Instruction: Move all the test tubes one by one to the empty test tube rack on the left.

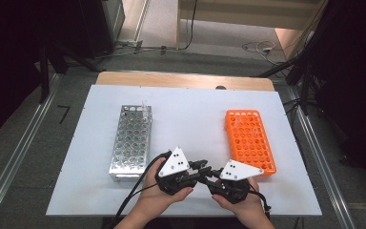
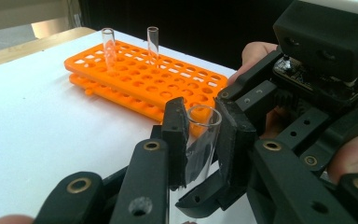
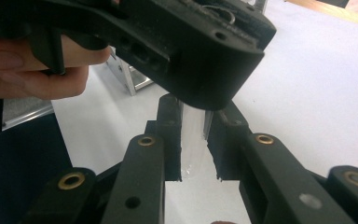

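I see the test tube [image 2: 200,144] as a clear glass cylinder with its open round mouth at the top, standing close to upright and raised off the white counter [image 1: 190,119] near its front edge. My left claw [image 2: 199,140] pinches it just under the rim from both sides, and my right claw [image 3: 194,140] grips the same tube lower on its body, so both clamp it at once. It hangs between the metal rack [image 1: 131,140] and the orange rack [image 1: 250,140], touching neither.

Grey floor [image 1: 33,143] around the wooden table [image 1: 181,80] — dark surroundings.
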Demonstrator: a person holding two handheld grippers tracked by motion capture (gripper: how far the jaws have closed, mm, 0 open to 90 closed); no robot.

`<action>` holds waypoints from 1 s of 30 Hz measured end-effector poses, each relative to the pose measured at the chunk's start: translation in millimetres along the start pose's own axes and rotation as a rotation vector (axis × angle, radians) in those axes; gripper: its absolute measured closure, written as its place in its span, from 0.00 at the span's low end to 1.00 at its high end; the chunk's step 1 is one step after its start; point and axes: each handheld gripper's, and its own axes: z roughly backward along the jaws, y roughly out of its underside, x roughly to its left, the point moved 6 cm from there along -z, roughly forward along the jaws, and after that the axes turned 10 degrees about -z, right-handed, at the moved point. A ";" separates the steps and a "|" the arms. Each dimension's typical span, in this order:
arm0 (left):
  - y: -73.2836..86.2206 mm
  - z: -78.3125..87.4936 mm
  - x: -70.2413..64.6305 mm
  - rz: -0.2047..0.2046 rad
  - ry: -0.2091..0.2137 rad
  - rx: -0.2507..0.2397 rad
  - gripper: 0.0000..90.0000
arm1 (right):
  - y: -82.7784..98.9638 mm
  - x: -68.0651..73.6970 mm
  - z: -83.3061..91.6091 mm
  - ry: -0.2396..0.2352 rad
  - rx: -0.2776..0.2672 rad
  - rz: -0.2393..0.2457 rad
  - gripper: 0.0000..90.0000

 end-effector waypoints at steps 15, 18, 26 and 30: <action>-4.4 10.4 14.5 0.025 -0.047 -0.023 0.84 | -3.1 -2.1 7.9 -0.050 -0.036 -0.004 0.41; -6.4 14.8 20.1 0.030 -0.067 -0.032 0.84 | -4.3 -8.1 11.5 -0.036 -0.046 -0.015 0.33; -11.0 28.4 37.7 0.032 -0.125 -0.048 0.84 | -7.1 -32.1 24.8 0.024 -0.069 -0.062 0.16; -12.2 34.2 47.2 0.041 -0.151 -0.058 0.84 | -7.0 -42.8 30.3 0.047 -0.077 -0.067 0.06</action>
